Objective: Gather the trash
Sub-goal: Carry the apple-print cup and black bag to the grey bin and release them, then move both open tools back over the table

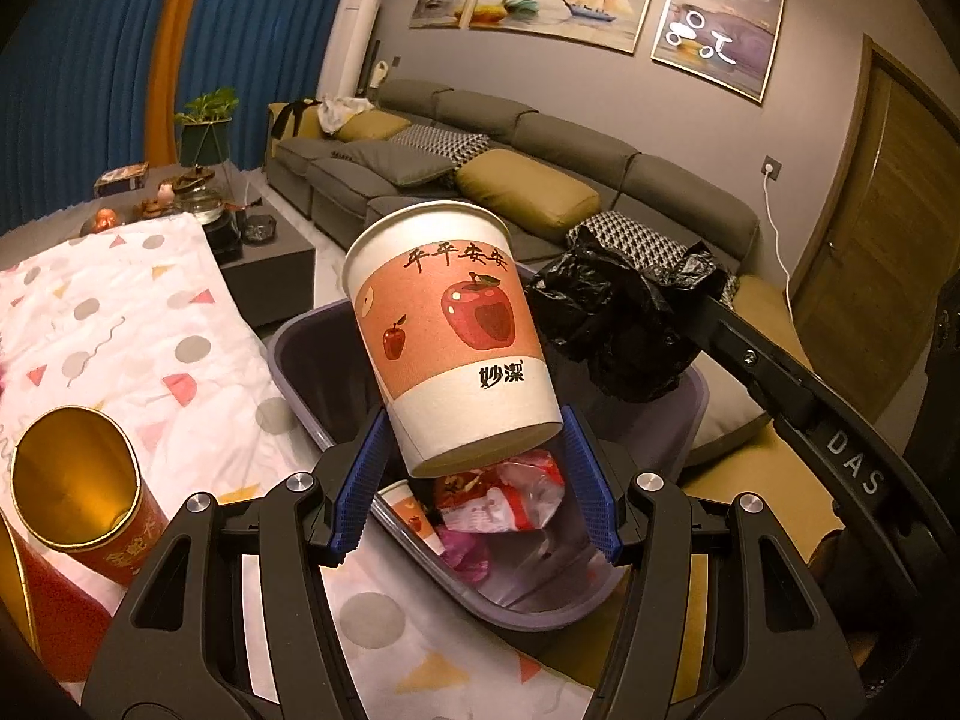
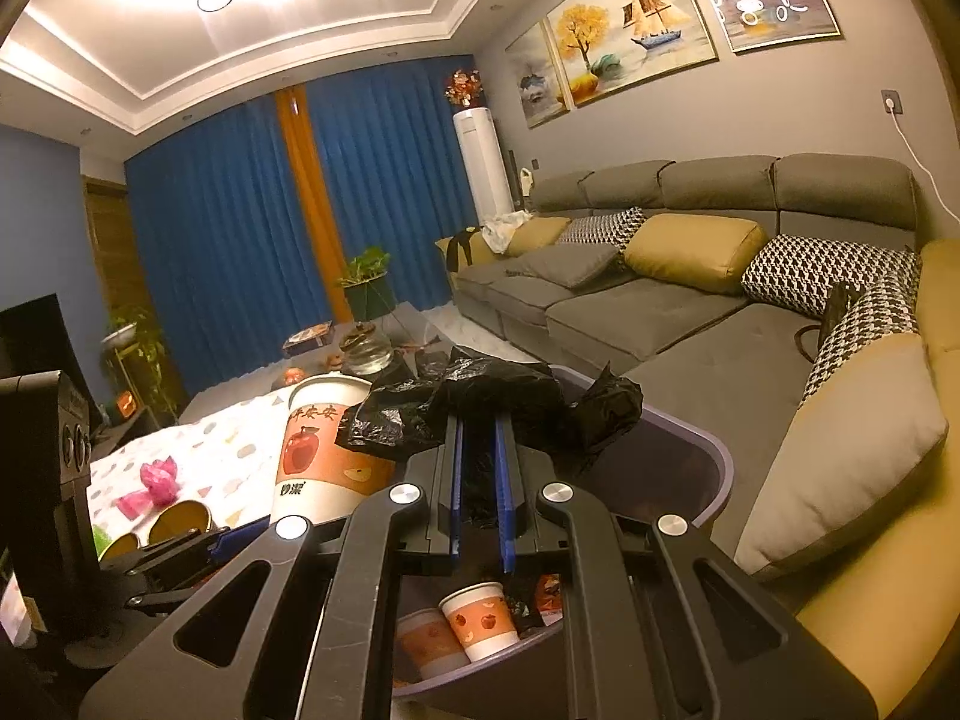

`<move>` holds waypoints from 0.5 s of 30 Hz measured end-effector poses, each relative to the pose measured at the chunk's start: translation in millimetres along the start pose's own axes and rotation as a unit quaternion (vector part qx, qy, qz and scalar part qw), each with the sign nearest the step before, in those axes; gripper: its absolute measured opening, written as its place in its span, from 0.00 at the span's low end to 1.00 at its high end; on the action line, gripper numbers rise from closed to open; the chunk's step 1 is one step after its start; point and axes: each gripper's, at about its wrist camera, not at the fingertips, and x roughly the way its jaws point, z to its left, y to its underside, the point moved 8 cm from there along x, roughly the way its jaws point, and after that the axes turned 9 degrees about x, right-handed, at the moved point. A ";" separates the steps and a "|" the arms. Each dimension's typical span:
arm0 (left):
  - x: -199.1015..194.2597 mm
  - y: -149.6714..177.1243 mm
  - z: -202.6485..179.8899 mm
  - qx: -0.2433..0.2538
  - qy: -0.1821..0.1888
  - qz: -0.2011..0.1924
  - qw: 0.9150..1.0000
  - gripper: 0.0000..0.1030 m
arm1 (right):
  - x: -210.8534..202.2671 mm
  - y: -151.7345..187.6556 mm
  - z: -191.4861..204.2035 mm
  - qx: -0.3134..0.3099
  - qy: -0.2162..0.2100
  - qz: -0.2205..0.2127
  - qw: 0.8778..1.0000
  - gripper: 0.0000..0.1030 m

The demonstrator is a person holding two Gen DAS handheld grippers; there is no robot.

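A living room at night under warm light. In the left wrist view, the left gripper has its ribbed blue pads pressed against the base of a paper cup, gripping it tilted above a trash bin. The cup is white, smooth and tapered, with a salmon band printed with red apples and black Chinese characters. The bin is a rounded rectangular tub of smooth grey-lilac plastic; inside lie a second, similar cup, a crinkled red and white wrapper and something pink (too crumpled to identify). Beside the bin, a table is covered by a wrinkled white cloth with pastel triangles and dots. A red cylindrical tin with a shiny gold interior lies on it.

In the right wrist view, the right gripper has its flat blue-lined fingers drawn narrowly together on a glossy, crumpled black plastic bag, held over the bin. Two apple-print cups rest in the bin's bottom. The held cup appears just left of the bag. Crumpled pink wrappers sit on the cloth.

Behind stand a grey fabric sofa with mustard and houndstooth cushions, and blue pleated curtains
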 end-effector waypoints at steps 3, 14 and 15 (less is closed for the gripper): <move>3.4 1.1 -0.8 0.006 -0.003 0.004 1.000 0.55 | 4.7 1.2 3.4 0.000 0.000 0.002 1.000 0.10; -4.6 7.4 15.3 0.012 -0.053 0.000 0.999 0.82 | 4.5 -3.7 0.9 0.016 -0.008 -0.005 1.000 0.40; -8.9 7.9 19.5 0.008 -0.060 -0.003 0.998 0.83 | 2.1 -4.7 0.6 0.016 -0.009 -0.008 1.000 0.42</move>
